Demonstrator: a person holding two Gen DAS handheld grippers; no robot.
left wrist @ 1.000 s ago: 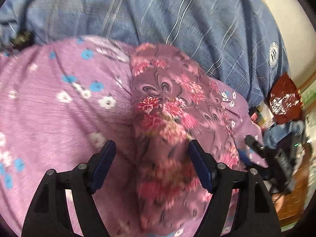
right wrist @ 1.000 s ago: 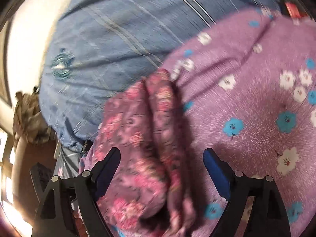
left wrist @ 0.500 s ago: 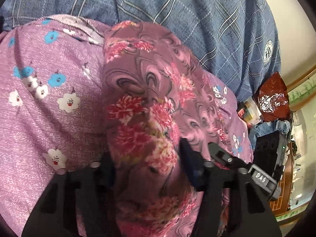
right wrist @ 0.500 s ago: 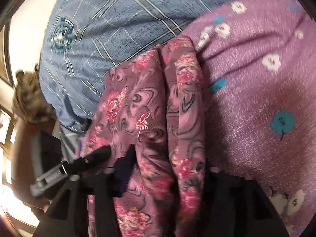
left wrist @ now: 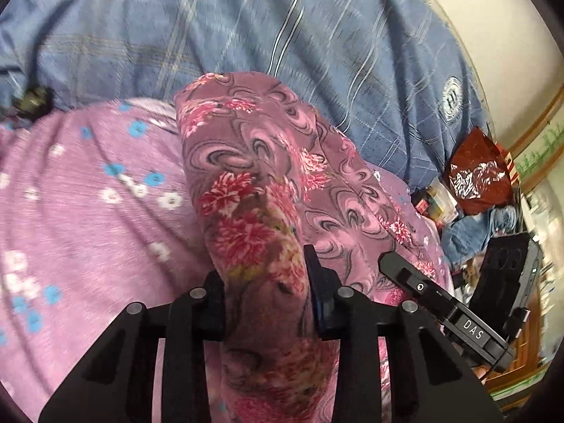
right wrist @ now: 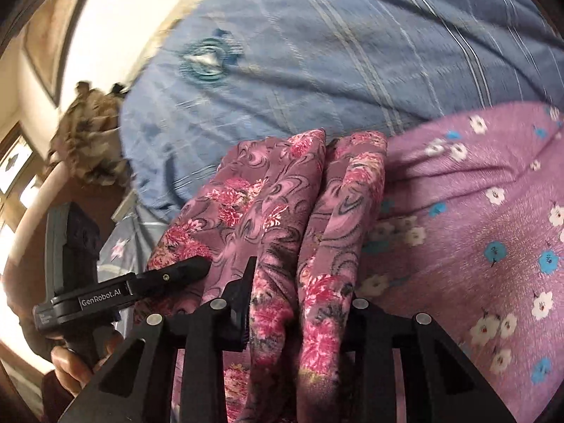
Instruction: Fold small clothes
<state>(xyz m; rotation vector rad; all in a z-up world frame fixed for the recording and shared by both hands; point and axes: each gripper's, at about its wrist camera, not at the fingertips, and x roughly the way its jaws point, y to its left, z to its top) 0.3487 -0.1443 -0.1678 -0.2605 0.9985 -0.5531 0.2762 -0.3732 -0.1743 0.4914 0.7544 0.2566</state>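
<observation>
A mauve garment with red flowers and swirls (left wrist: pixel 253 183) lies bunched on a lilac cloth with blue and white flowers (left wrist: pixel 88 211). My left gripper (left wrist: pixel 264 299) is shut on a thick fold of the mauve garment. In the right wrist view the same garment (right wrist: pixel 282 211) shows two ridged folds, and my right gripper (right wrist: pixel 299 317) is shut on them. The other gripper shows at the side of each view, at the right in the left wrist view (left wrist: pixel 440 299) and at the left in the right wrist view (right wrist: pixel 123 289), touching the garment.
A blue plaid bedsheet (left wrist: pixel 282 35) covers the bed behind. A red plastic bag (left wrist: pixel 476 176) and clutter sit at the bed's right edge. A brown patterned bundle (right wrist: pixel 88 134) lies by the wall. The lilac cloth (right wrist: pixel 476 211) spreads to the right.
Both grippers were open over the garment a second ago; they have closed on its folds and the garment is now gathered and drawn up between the fingers.
</observation>
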